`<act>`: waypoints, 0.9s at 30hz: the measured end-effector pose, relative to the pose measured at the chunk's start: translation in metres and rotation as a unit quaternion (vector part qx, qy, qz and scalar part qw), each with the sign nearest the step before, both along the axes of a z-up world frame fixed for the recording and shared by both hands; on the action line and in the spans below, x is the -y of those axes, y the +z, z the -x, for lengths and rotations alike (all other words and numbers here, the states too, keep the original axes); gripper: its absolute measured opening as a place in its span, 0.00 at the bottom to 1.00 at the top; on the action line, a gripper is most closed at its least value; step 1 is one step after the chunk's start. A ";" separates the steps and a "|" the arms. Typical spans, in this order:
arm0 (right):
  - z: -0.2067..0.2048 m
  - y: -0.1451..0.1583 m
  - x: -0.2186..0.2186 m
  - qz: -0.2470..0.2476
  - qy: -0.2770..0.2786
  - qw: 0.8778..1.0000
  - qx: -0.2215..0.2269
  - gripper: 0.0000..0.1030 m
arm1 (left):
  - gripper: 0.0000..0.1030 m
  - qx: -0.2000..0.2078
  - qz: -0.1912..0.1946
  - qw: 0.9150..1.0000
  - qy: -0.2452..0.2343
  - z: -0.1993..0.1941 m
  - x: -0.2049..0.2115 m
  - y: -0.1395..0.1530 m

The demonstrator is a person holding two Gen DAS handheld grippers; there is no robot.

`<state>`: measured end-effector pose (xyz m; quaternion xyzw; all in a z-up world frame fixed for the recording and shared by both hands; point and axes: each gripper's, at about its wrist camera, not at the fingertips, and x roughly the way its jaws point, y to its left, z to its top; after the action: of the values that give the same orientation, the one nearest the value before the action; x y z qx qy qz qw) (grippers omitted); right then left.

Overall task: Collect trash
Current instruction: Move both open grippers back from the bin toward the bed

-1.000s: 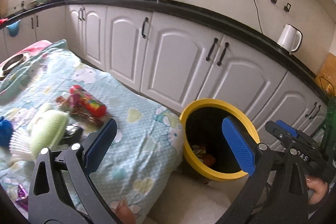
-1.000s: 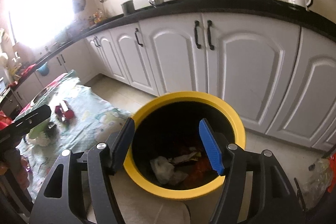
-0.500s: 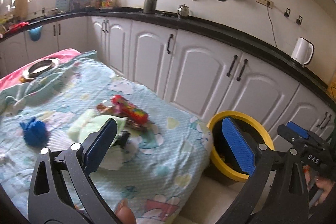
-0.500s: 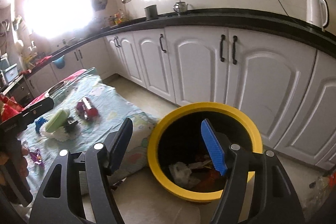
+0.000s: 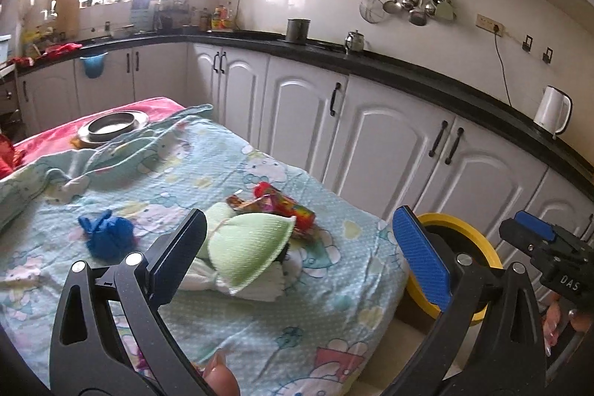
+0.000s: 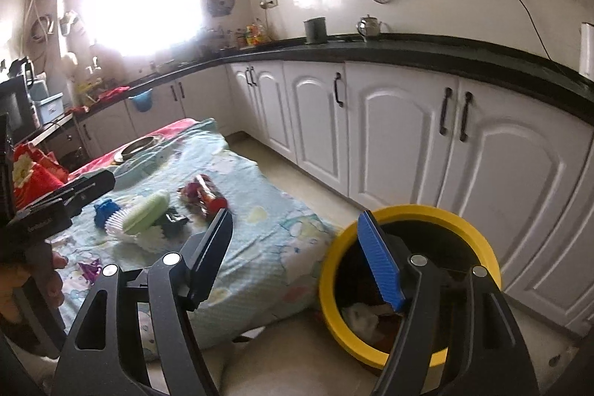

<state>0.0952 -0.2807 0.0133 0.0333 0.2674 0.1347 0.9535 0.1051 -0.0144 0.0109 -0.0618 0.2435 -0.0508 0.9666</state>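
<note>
With both grippers, left (image 5: 297, 255) and right (image 6: 297, 247), spread and empty, we judge ourselves between loads: wrappers (image 5: 284, 206) lie on the cloth (image 5: 334, 284) beside the bin (image 6: 408, 218), needing a reach next.

My left gripper (image 5: 297, 247) gapes empty above the bedsheet (image 5: 178, 180); beyond it, candy wrappers (image 5: 278, 205) lie left of the yellow bin (image 5: 479, 247).

Bin (image 6: 479, 240): yellow rim, black inside. Sheet (image 5: 208, 173): pale blue-green, cartoon print. Wrapper (image 5: 286, 206): red, multicoloured. Glove (image 5: 105, 234): blue. Cabinets (image 5: 386, 143): white, black handles. Worktop (image 5: 408, 77): black. Kettle (image 5: 553, 112): white.
</note>
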 end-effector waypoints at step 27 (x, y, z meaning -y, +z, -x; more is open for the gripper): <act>-0.048 -0.002 -0.122 0.000 0.120 0.993 -0.018 0.67 | 0.89 -0.073 -0.029 0.996 0.035 0.020 -0.083 -0.046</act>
<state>0.1435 -0.1591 0.0118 0.0034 0.2870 0.2475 0.9254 0.0855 0.0686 -0.0355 -0.0464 0.3122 -0.0049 0.9489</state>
